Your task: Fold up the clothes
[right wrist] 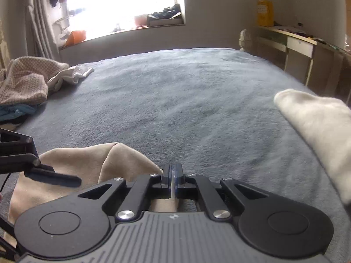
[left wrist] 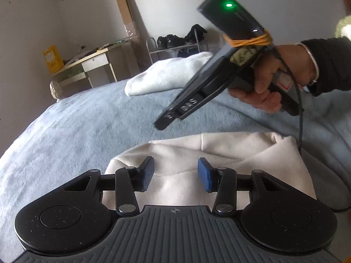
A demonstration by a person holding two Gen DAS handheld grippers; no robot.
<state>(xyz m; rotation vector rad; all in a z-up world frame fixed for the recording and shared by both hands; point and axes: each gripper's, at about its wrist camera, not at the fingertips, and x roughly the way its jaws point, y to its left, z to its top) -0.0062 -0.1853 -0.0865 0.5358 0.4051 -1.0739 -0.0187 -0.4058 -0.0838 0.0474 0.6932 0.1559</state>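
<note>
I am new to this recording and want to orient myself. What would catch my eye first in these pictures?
First, the cream garment lying on the blue-grey bedspread, directly under the open left gripper. Above it, a hand holds the right gripper, shut and empty, with a green light on its body. A folded white garment rests farther back on the bed.

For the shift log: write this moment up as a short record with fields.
surface: blue blanket spread over the bed
garment in work: cream garment, lying partly folded below both grippers
left gripper: fingers apart above the cream garment, nothing between them
right gripper: fingers closed together, no cloth seen between them
right hand: holds its gripper above the blanket
other laundry: white folded garment farther along the bed; unfolded pile at the far left edge
</note>
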